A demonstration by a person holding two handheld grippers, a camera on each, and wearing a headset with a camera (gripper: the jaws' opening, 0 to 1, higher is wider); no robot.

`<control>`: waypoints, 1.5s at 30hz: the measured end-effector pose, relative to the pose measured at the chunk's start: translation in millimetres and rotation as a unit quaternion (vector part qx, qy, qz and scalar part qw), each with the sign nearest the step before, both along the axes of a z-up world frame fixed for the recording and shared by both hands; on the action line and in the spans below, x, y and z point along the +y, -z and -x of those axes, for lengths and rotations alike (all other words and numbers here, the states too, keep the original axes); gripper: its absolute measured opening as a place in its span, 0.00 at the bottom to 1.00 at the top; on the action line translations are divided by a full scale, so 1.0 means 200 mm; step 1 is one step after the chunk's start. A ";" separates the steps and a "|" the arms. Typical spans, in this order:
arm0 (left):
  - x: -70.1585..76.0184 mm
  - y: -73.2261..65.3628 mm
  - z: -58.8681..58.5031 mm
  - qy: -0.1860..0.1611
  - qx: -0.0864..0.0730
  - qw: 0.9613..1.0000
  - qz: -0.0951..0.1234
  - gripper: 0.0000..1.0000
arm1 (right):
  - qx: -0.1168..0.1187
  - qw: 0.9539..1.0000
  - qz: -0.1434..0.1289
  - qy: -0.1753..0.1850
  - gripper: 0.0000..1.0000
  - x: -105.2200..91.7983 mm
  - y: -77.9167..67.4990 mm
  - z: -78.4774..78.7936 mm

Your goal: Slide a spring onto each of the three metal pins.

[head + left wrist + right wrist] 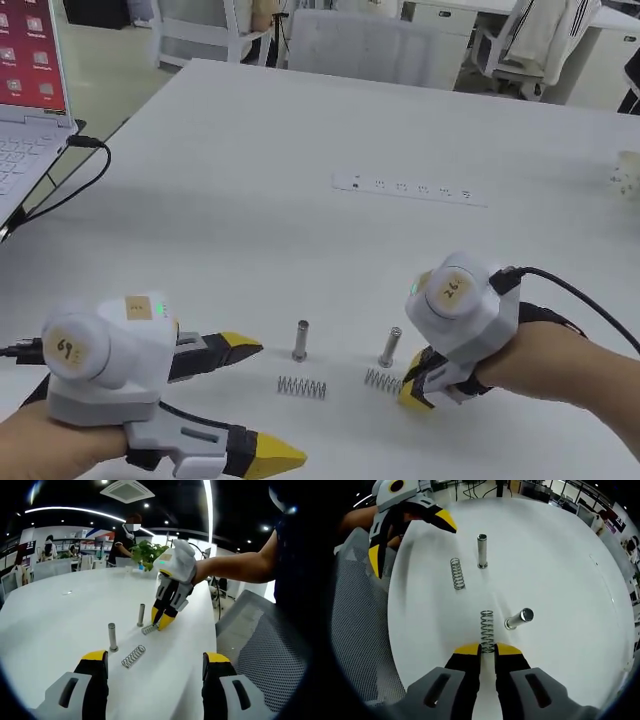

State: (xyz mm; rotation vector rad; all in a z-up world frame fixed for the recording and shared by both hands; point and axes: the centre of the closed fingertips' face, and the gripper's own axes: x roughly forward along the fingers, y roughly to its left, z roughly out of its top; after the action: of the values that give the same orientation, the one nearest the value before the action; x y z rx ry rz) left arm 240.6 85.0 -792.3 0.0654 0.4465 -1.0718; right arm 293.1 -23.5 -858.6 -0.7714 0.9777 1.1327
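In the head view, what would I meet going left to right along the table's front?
Left gripper with yellow tips, upright steel pin, second upright steel pin, right gripper. The wire springs overlap the pins, so left out.

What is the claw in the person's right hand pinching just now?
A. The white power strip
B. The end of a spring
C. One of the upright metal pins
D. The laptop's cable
B: in the right gripper view, the right claw has its yellow tips closed on the near end of a spring that lies flat, while the pin beside it is untouched.
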 end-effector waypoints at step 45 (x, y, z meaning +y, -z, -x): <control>-0.03 0.00 0.01 0.008 -0.001 1.000 0.001 0.70 | -0.003 1.000 -0.005 -0.009 0.08 -0.01 -0.13 0.17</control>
State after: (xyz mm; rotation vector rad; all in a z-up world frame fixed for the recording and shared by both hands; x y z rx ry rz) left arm 238.4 79.1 -792.9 0.0686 0.4429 -1.0871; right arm 258.3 -26.0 -831.8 -0.7766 0.9618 1.1489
